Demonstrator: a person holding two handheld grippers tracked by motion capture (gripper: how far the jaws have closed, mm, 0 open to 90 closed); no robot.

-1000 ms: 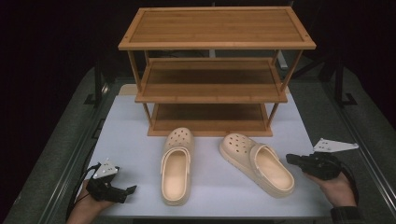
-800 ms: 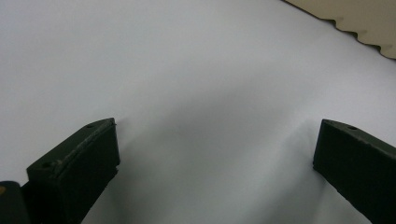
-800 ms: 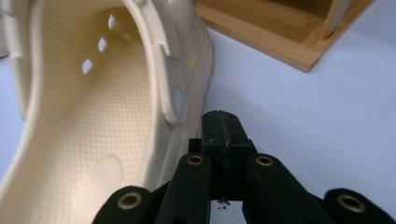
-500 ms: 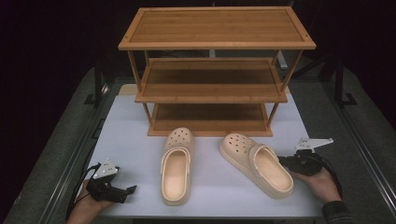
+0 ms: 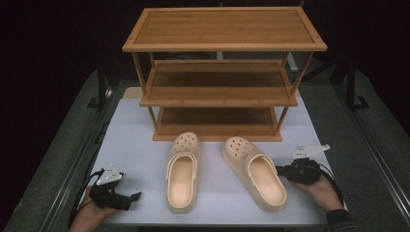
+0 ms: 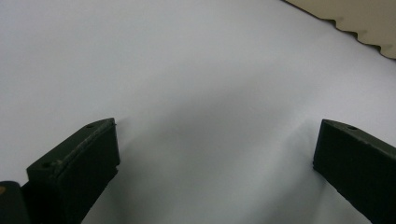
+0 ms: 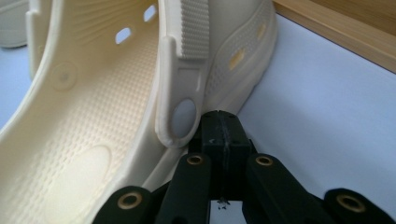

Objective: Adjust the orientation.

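Your left gripper (image 6: 215, 154) view cuts a cream clog (image 6: 359, 21) down to a scalloped corner at the frame's edge. Your right gripper (image 7: 223, 133) view crops the other clog's (image 7: 93, 116) toe and heel.

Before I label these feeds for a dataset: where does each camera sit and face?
High view: above the person's side, facing forward-down on rack, both clogs, hands, left gripper.
Left gripper view: rides it, facing white table; jaws wide apart.
Right gripper view: rides right gripper, jaws together beside right clog.
Shared: right clog, also in high view.
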